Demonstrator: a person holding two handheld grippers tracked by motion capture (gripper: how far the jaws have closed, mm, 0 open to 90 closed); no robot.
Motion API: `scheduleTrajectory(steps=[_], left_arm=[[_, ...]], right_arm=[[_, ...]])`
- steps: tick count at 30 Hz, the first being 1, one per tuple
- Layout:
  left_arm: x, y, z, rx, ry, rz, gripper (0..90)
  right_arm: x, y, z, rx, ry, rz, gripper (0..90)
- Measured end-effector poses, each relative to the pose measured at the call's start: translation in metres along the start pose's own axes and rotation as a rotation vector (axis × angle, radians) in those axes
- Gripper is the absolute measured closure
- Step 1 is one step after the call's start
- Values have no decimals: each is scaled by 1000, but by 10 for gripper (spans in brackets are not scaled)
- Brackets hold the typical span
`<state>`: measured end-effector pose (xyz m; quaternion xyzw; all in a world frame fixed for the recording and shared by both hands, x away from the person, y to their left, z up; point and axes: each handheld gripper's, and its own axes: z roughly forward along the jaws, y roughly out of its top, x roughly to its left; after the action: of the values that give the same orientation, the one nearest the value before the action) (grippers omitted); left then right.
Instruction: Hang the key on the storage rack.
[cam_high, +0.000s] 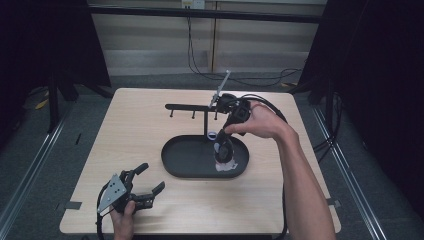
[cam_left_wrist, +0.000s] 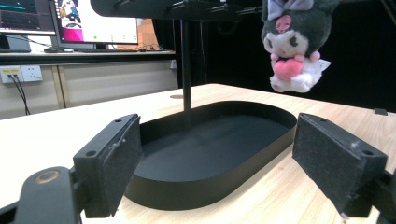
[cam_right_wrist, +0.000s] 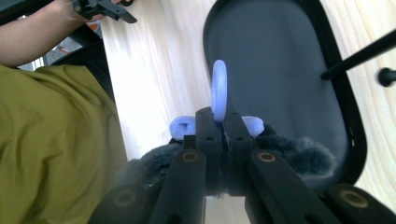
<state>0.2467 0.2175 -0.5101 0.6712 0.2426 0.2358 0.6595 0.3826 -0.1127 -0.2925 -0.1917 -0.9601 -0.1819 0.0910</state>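
Plush toy (cam_high: 224, 152) hangs over the black tray (cam_high: 180, 162) from the clamped right gripper (cam_high: 223, 142) in the high view, left gripper (cam_left_wrist: 219, 163) gapes empty before the tray, right gripper view shows jaws pinching the toy's lilac ring (cam_right_wrist: 219, 91)

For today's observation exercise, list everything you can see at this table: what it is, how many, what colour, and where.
Table: one, light wood, under everything.
Tray: one, black, oval, at the table's middle.
Stand: one, black, post rising from the tray's far rim, crossbar with pegs.
Plush toy: one, dark grey and white with a pink heart, hanging above the tray's right end.
Ring: one, pale lilac, on the toy's top, pinched in the right tongs.
Cables: black, on the floor beyond the table.
Left tongs: black, open, near the table's near left corner.
Right tongs: black, shut on the ring.
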Motion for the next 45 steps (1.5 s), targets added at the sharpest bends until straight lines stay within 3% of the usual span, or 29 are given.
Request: scheduleTrajectory(steps=[17, 21, 22, 45], left_arm=[[0, 0, 0, 2, -1, 1, 155], [-1, 0, 1, -13, 3, -12, 156], [0, 0, 0, -3, 1, 2, 156], [0, 0, 0, -7, -2, 0, 155]], right_arm=[[-18, 17, -7, 84, -38, 28, 874], [-25, 25, -1, 141, -61, 23, 873], [-26, 26, 0, 144, -65, 23, 874], [-48, 32, 11, 197, -82, 61, 873]])
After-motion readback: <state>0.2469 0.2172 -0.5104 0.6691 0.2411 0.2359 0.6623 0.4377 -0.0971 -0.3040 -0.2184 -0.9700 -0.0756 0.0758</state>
